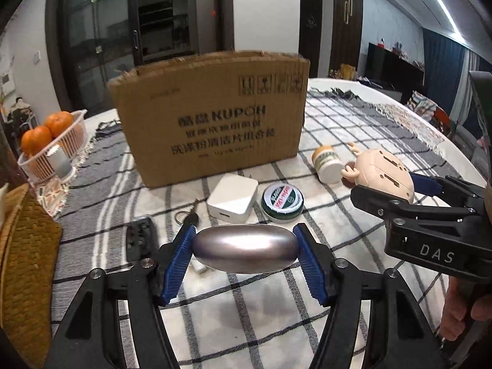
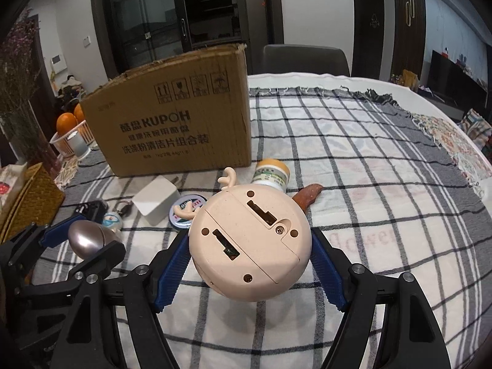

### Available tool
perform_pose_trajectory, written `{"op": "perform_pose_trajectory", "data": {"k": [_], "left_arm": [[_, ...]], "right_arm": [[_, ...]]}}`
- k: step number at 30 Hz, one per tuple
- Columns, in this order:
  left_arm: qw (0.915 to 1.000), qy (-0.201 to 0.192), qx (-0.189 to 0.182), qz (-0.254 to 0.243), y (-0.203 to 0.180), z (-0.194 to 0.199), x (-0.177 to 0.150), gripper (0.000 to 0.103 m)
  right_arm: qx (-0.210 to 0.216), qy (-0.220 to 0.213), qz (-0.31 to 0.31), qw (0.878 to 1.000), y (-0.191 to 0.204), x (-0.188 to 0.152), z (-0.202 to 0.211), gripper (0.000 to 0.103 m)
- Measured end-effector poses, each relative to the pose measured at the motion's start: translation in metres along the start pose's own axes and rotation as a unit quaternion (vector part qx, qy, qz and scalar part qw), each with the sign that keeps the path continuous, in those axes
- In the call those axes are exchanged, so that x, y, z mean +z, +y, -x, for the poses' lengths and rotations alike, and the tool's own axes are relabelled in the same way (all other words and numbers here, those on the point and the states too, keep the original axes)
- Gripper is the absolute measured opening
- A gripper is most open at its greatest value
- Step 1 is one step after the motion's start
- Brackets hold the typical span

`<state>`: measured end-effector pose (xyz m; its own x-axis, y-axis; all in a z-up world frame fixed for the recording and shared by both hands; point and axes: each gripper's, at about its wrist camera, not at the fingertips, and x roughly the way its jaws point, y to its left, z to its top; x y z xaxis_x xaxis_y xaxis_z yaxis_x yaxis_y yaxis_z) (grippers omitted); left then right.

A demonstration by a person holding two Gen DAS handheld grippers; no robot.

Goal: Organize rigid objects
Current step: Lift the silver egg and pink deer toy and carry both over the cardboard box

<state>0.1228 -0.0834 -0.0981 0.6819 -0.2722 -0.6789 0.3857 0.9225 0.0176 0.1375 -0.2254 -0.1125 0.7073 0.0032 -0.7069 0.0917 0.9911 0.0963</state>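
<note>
Facing cardboard box (image 1: 212, 117), plaid cloth (image 1: 353, 141) beyond.

Glossy metal egg (image 1: 245, 247); matt plastic toy (image 2: 250, 241); woven cloth (image 2: 353, 160)

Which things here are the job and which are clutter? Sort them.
Job: steel egg in left tongs; deer toy in right tongs; box; charger; tin; bottle; keys.
Clutter: orange basket; wicker tray; chair.

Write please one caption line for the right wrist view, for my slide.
Right gripper holds a beige antlered toy above the checked cloth, before a cardboard box.
</note>
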Motion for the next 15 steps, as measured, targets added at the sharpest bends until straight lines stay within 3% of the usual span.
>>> {"op": "perform_pose_trajectory", "data": {"k": [15], "left_arm": [[0.9963,-0.058,0.049,0.041,0.027,0.057,0.029,0.065]], "right_arm": [[-0.005,-0.066,0.016,0.998,0.026,0.021,0.054,0.076]]}}
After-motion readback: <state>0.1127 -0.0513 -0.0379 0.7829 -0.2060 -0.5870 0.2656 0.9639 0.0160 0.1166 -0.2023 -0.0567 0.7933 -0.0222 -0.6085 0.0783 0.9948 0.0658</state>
